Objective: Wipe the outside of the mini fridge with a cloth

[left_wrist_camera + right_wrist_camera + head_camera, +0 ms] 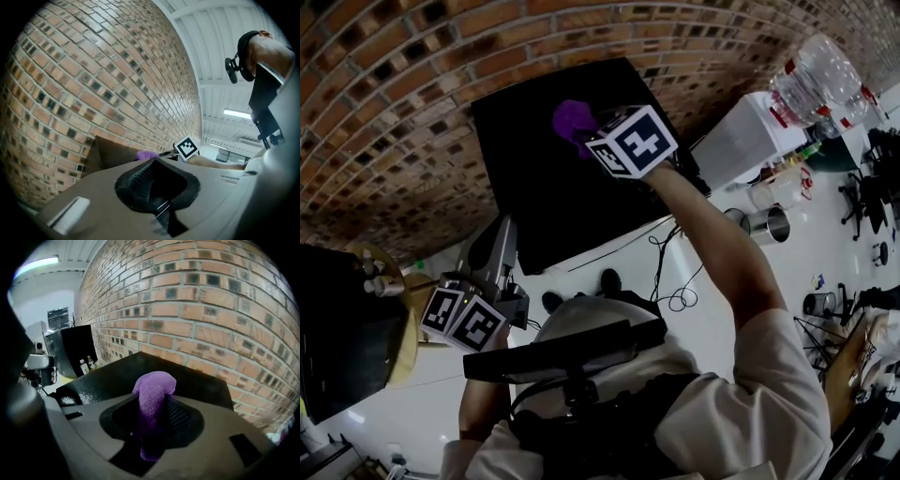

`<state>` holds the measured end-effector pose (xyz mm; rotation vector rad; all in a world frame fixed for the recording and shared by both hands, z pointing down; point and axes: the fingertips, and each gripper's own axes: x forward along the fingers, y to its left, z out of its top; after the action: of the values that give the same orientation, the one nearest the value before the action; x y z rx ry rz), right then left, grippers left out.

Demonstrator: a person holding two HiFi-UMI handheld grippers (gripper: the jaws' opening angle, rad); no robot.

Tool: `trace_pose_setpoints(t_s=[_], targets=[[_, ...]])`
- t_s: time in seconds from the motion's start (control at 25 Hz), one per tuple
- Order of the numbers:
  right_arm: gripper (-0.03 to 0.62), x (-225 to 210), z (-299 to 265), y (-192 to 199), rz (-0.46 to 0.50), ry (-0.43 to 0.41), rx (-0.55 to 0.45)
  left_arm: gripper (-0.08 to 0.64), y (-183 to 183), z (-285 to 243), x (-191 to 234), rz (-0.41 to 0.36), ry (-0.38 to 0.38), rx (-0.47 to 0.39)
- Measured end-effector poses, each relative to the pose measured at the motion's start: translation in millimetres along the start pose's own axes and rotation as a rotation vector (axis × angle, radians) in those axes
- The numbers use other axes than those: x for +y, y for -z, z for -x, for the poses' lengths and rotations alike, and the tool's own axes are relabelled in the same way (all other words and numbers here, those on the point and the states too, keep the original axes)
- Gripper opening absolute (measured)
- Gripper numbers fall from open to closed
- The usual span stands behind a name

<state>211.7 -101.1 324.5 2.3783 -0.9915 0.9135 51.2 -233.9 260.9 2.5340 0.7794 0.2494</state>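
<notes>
A black mini fridge (pixel 562 169) stands against the brick wall; its top (pixel 154 376) fills the middle of the right gripper view. My right gripper (pixel 581 131) is shut on a purple cloth (pixel 152 404), whose bunched end (pixel 572 117) rests over the fridge top. The cloth also shows small and far off (pixel 147 153) in the left gripper view, beside the right gripper's marker cube (pixel 186 147). My left gripper (pixel 492 258) is held low at the left, away from the fridge, shut with nothing between its jaws (pixel 157 187).
A brick wall (pixel 412 112) runs behind the fridge. A second black cabinet (pixel 72 348) with small bottles (pixel 86 365) stands further left. A water dispenser with a large bottle (pixel 816 80), a metal bin (pixel 769 225) and floor cables (pixel 666 281) lie to the right.
</notes>
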Motion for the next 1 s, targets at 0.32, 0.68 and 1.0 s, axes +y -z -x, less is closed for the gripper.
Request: trace_pose_setpoints(t_s=[0.32, 0.68, 1.0], targets=[[0.135, -58, 24, 37, -0.057, 0.091, 0.041, 0.008, 4, -8, -7, -0.015, 0.017, 0.017], [0.135, -104, 46, 69, -0.114, 0.162, 0.073, 0.008, 12, -8, -5, -0.079, 0.042, 0.029], [0.135, -134, 66, 91, -0.17, 0.218, 0.093, 0.008, 7, -9, -8, -0.032, 0.026, 0.028]])
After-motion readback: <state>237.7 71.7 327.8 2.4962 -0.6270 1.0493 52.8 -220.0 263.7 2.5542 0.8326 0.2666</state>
